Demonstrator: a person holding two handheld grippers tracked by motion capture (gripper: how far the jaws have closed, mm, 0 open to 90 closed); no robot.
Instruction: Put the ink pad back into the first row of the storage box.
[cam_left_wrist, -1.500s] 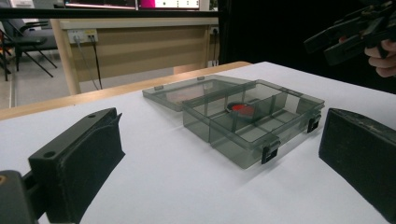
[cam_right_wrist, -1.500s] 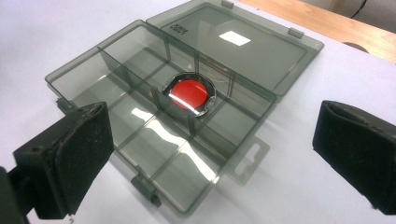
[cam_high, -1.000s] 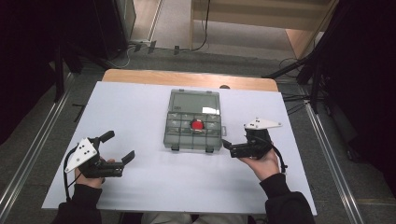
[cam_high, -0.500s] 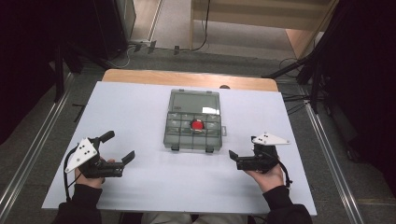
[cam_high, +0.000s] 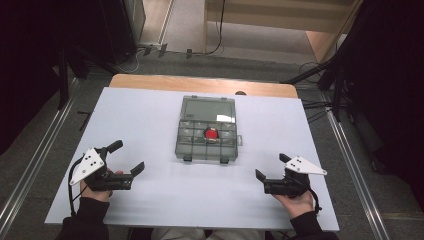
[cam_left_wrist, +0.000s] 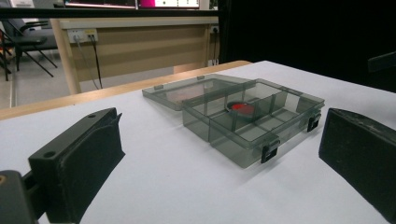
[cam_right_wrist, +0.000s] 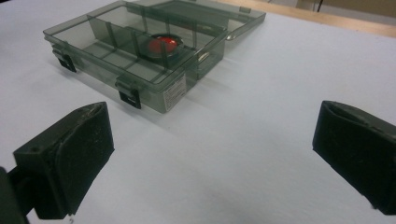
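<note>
Open grey box (cam_high: 207, 131), red disc (cam_high: 211, 133) inside, prob.

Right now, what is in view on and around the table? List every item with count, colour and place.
Compartment box: one, smoky grey clear plastic, table centre, lid folded open behind it.
Red disc: one, red, inside a middle compartment of the box.
Table: one, white top, wooden far edge.
Left claw: one, black with a grey plate, near left, jaws open, empty.
Right claw: one, black with a grey plate, near right, jaws open, empty.
</note>
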